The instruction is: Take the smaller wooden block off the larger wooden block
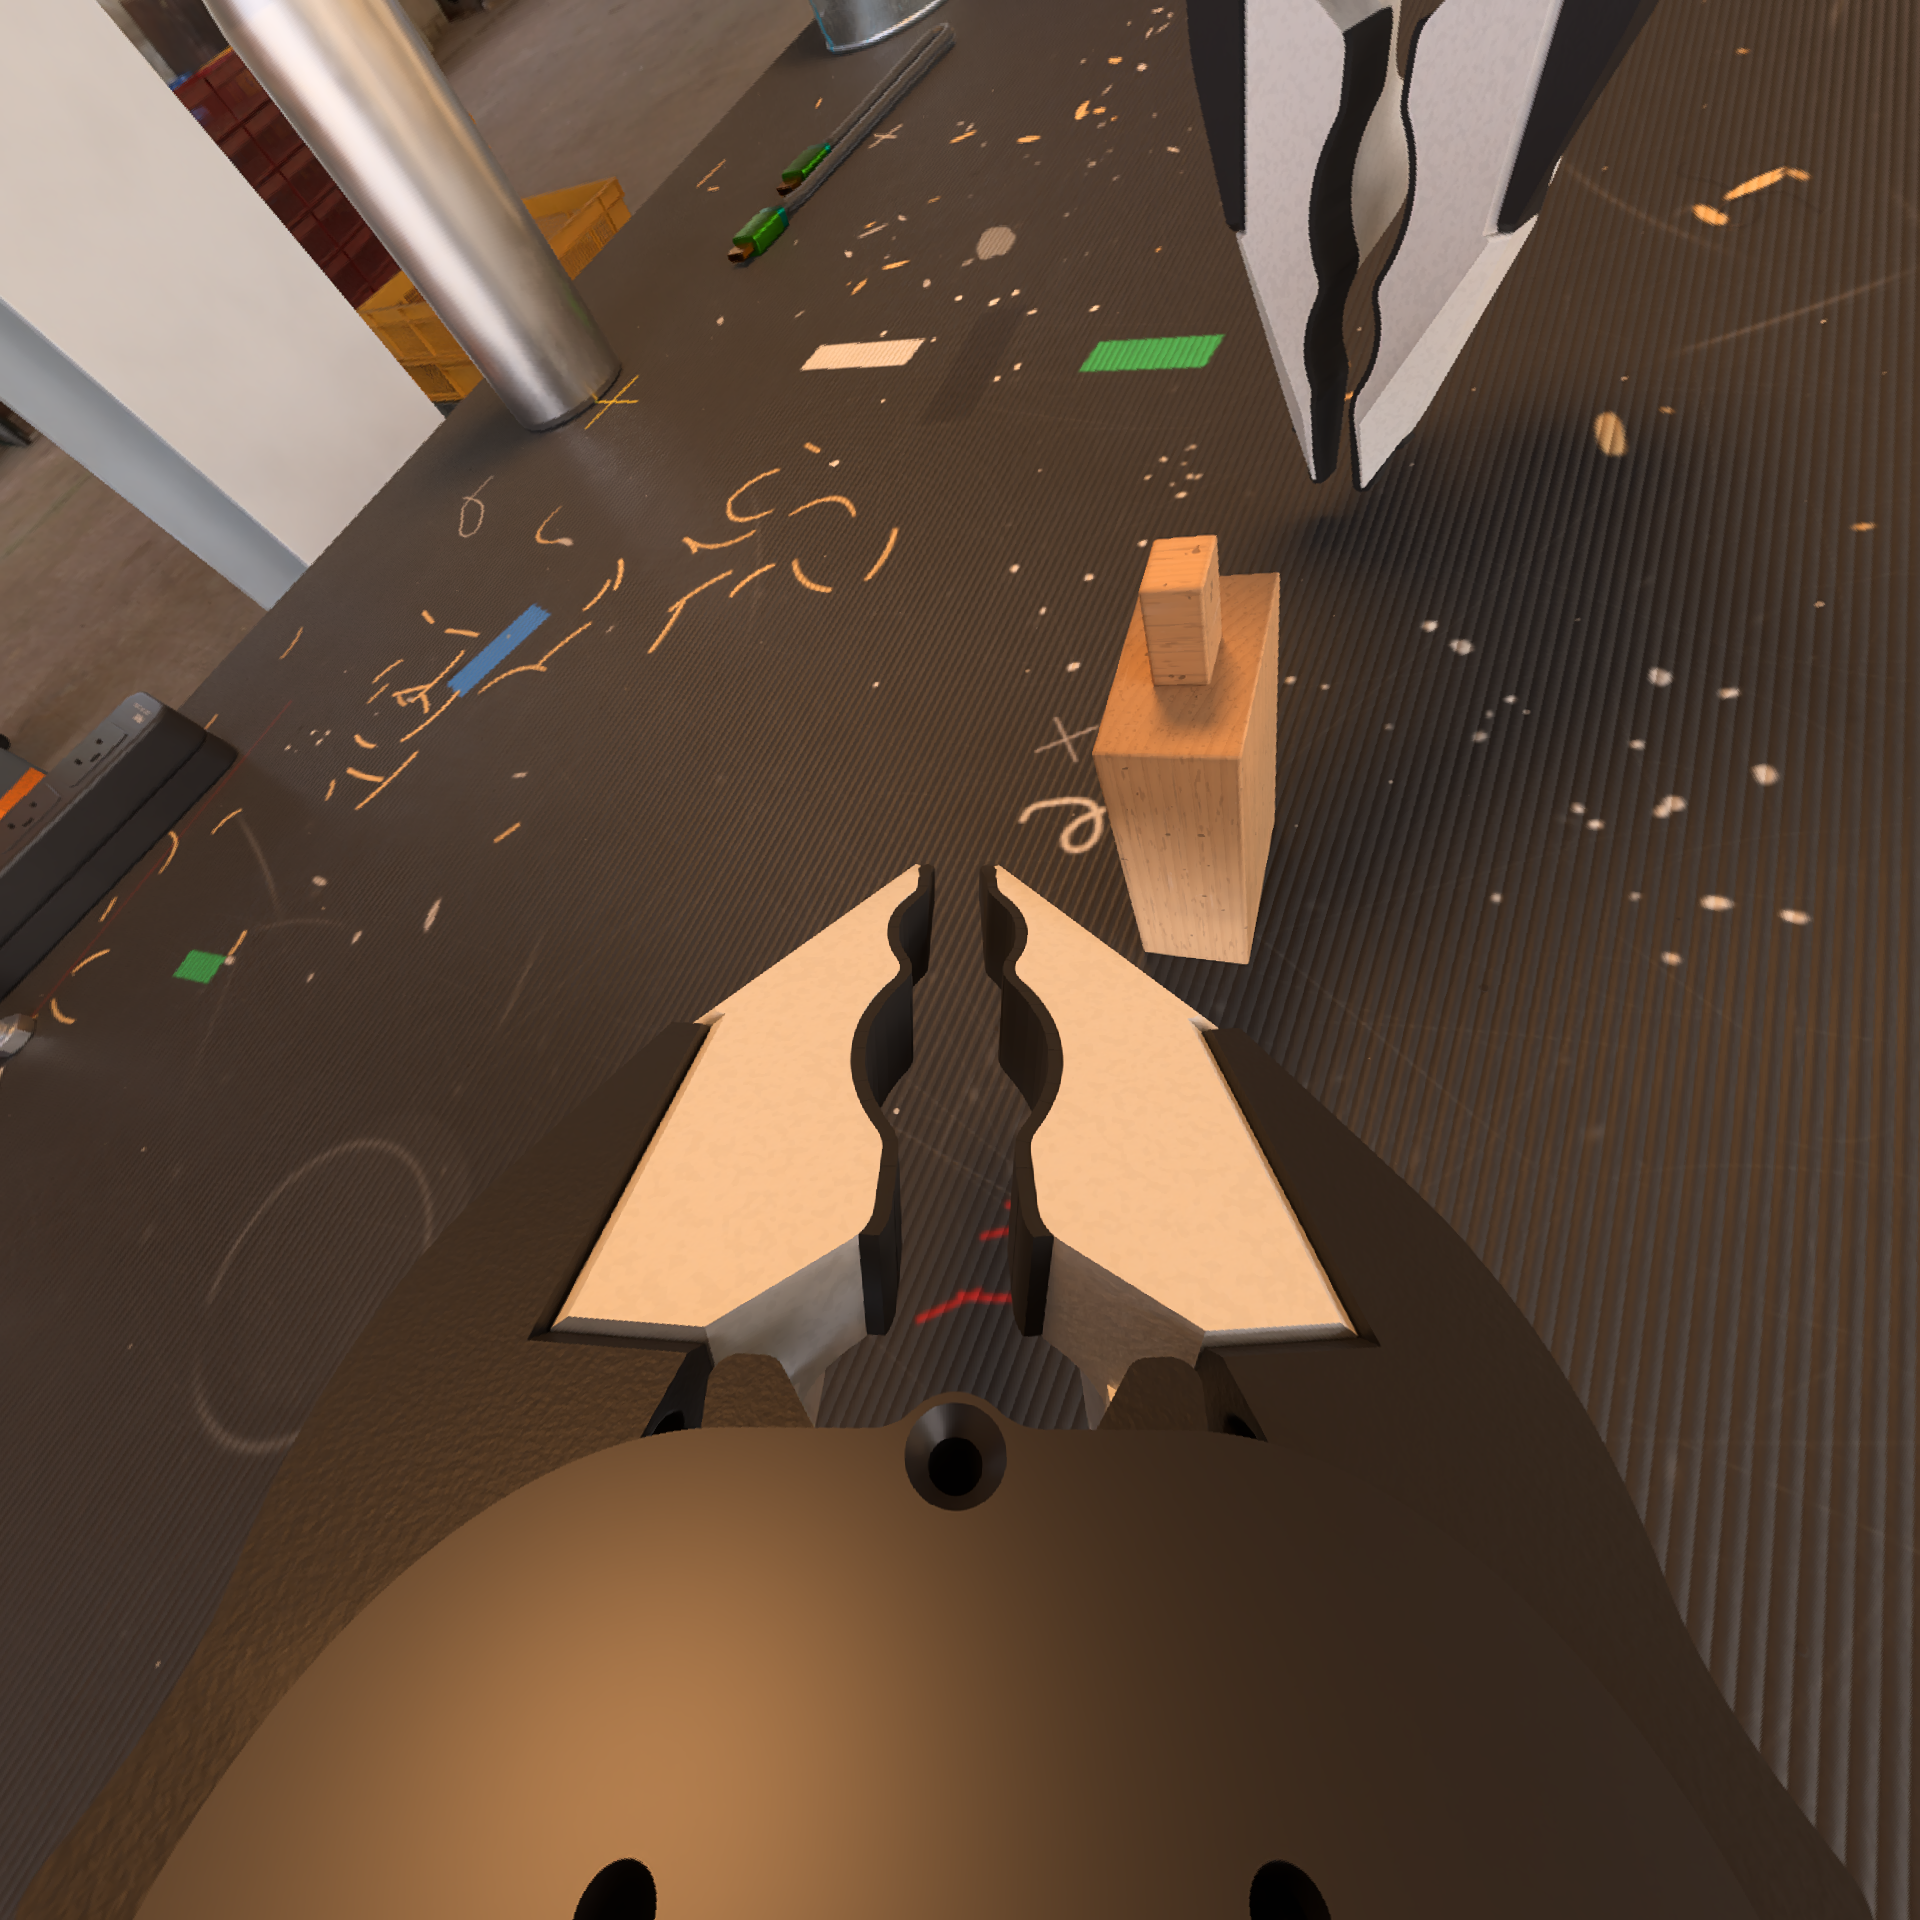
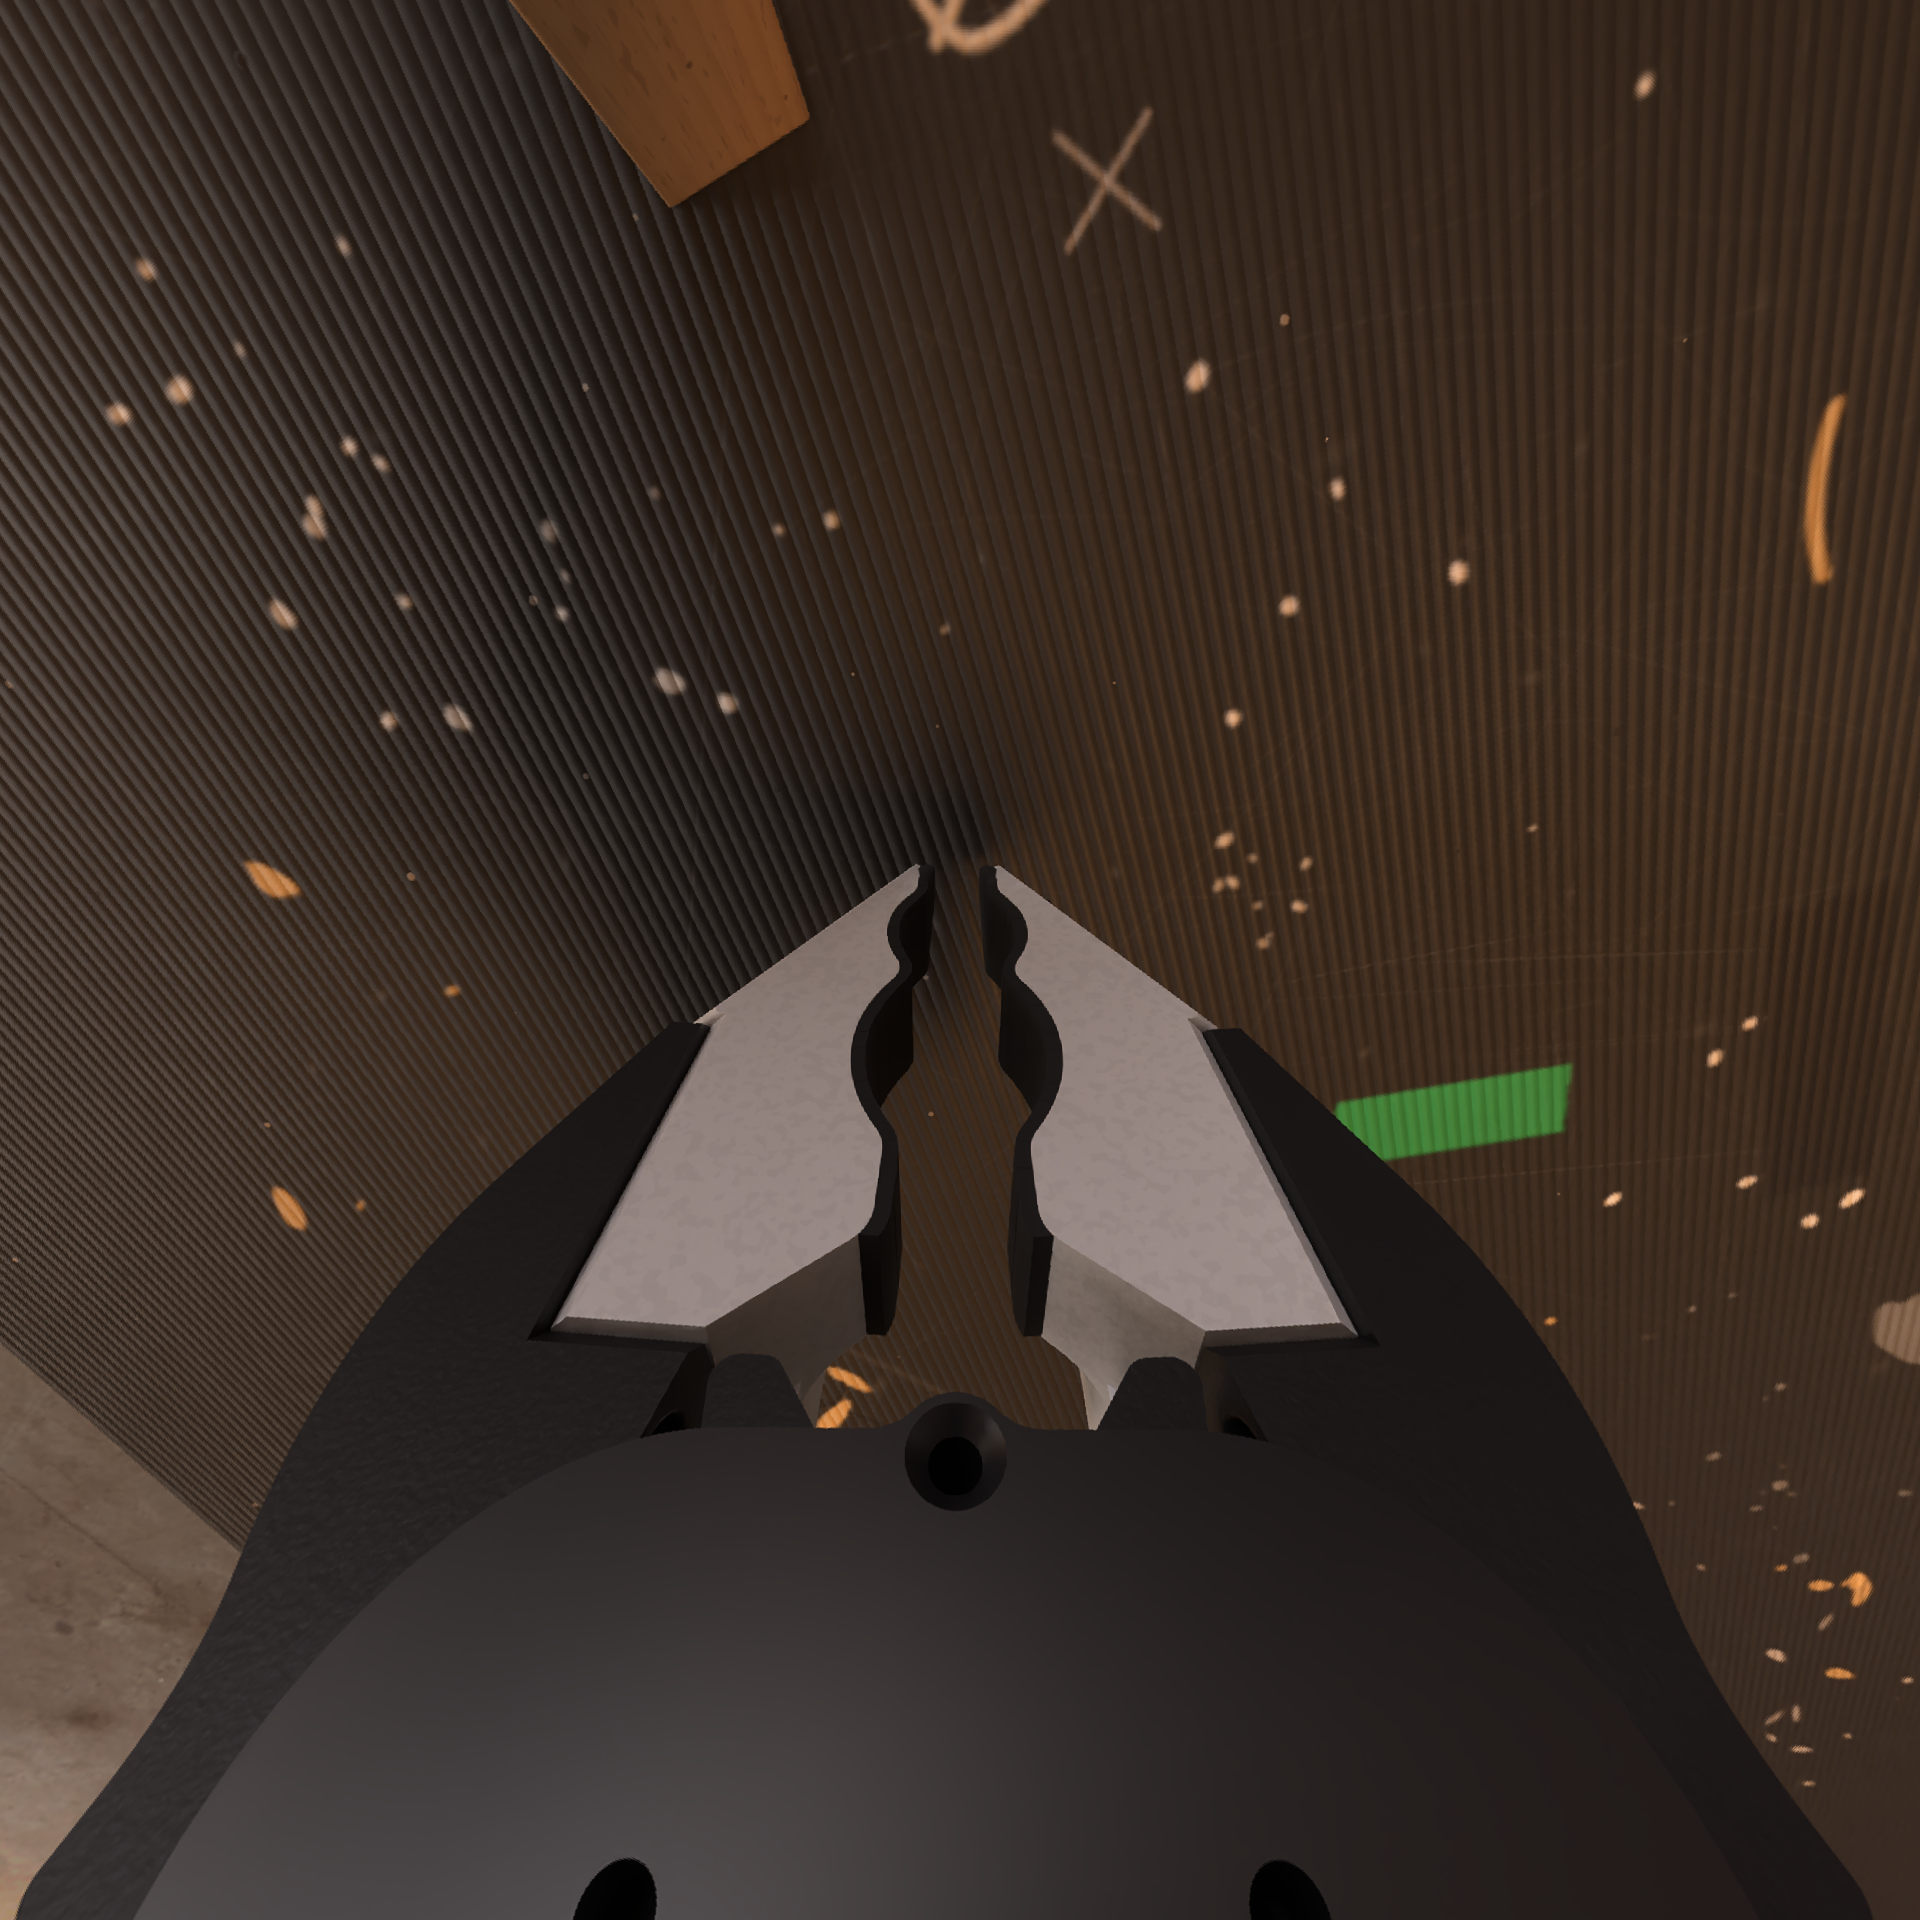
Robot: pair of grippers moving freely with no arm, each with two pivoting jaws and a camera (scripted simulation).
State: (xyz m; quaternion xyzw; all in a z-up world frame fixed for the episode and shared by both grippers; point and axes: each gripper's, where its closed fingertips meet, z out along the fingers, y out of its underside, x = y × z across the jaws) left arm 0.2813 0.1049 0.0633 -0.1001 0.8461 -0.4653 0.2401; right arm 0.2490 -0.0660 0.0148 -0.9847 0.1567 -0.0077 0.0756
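Here, the smaller wooden block (image 1: pixel 1179 610) stands on top of the larger wooden block (image 1: pixel 1190 790), touching it, set toward the far end of its top face. In the left wrist view the pair sits at about one o'clock from the left gripper (image 1: pixel 957 878), near its tips but apart from them. The left gripper's two fingers are drawn close, with only a narrow slit between the tips and nothing held between them.

The right gripper (image 1: pixel 1337 473) hangs at about one o'clock in that same view, beyond the blocks and above the mat, tips pointing down. Its jaws are likewise nearly together and grip nothing. In the right wrist view only a corner of the larger block (image 2: pixel 675 73) shows, at eleven o'clock near the top edge; the smaller block is out of that view.

The dark ribbed mat (image 1: pixel 1558 1039) carries paint flecks, chalk-like scribbles and an X mark (image 2: pixel 1107 179) just beside the larger block. The marks are loose squiggles, none legible as words. Flat tape patches lie on the mat: a green one (image 1: pixel 1151 351) at twelve o'clock, a cream one (image 1: pixel 862 353), a blue one (image 1: pixel 499 649) at ten o'clock. A metal post (image 1: pixel 416 208) rises at eleven o'clock. A dark power strip (image 1: pixel 94 790) at nine o'clock bears small print, too small to read.
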